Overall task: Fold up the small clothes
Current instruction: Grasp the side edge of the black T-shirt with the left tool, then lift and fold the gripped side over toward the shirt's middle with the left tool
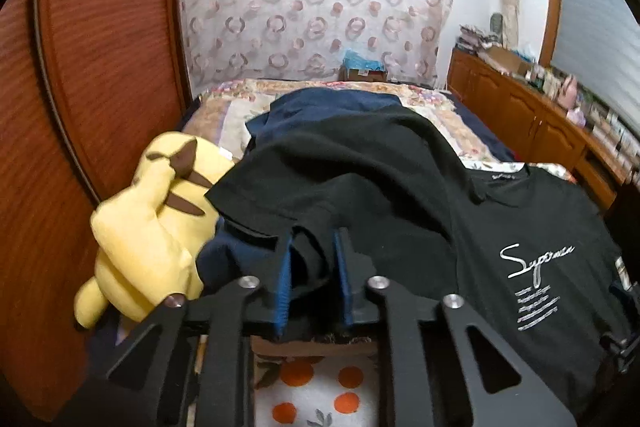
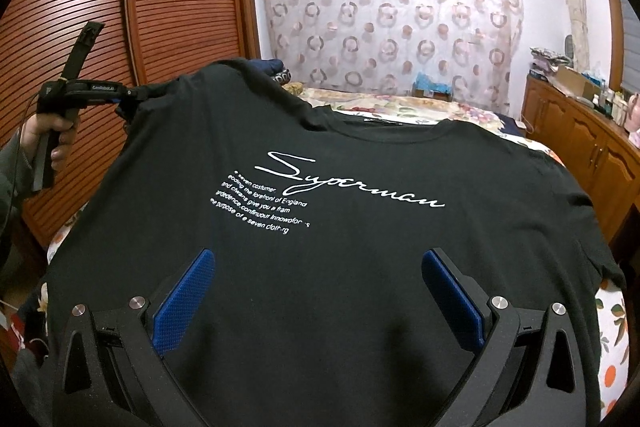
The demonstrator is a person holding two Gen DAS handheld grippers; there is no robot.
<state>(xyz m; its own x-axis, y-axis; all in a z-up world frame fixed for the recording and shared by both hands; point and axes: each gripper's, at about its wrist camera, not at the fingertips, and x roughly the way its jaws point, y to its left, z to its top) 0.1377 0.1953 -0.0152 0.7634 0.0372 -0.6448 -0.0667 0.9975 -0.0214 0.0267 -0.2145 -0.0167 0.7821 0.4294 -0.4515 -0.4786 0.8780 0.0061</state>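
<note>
1. Our left gripper (image 1: 312, 267) has its blue pads pinched nearly together on a bunched fold of the black T-shirt (image 2: 320, 267), at the sleeve edge left of the white script print (image 2: 352, 183).
2. Our right gripper (image 2: 320, 291) stands wide open below that print, holding nothing.
3. The shirt lies front-up on the bed (image 2: 400, 103), the yellow plush toy (image 1: 152, 227) just left of it.
4. We judge the sleeve fold is starting: carry the cloth low toward the print, keep it taut, and press the body flat.
</note>
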